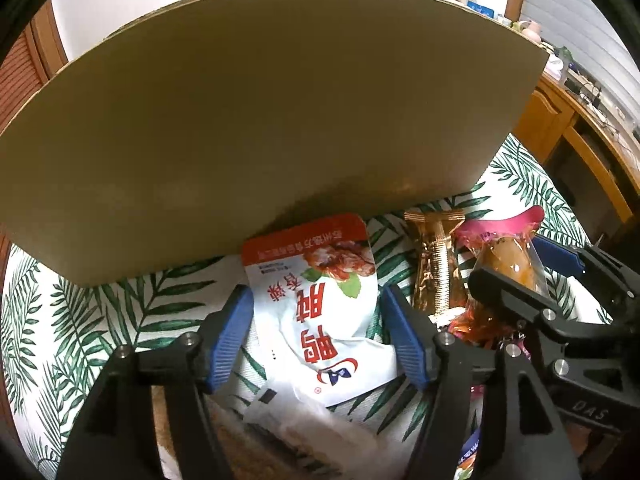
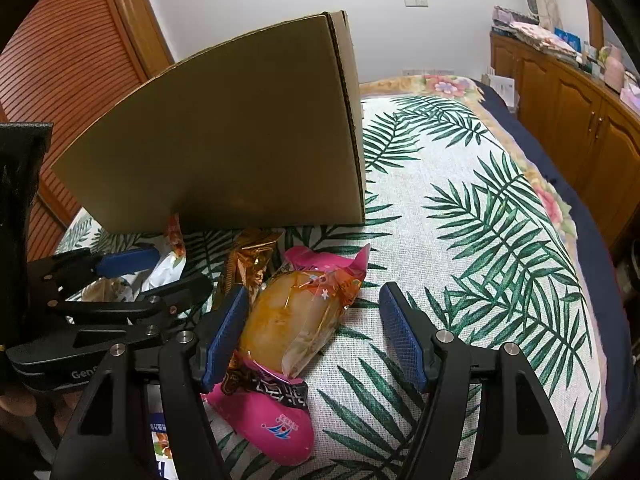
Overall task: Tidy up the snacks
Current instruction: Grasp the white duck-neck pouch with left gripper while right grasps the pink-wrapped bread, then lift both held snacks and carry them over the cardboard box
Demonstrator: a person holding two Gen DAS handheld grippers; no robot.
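Left tongs (image 1: 316, 334) open, blue pads either side of the white snack pouch (image 1: 320, 304) but not pressing it; the pouch lies on the leaf-print bed (image 2: 480, 240) just in front of the cardboard box (image 2: 224, 140). Gold packet (image 1: 438, 264) next, also in front of the box. Right tongs (image 2: 314, 334) open around the pink-wrapped snack (image 2: 288, 320), near its right corner. Judgement: close squarely on each pouch's body, lift clear of neighbours before carrying over the box wall.
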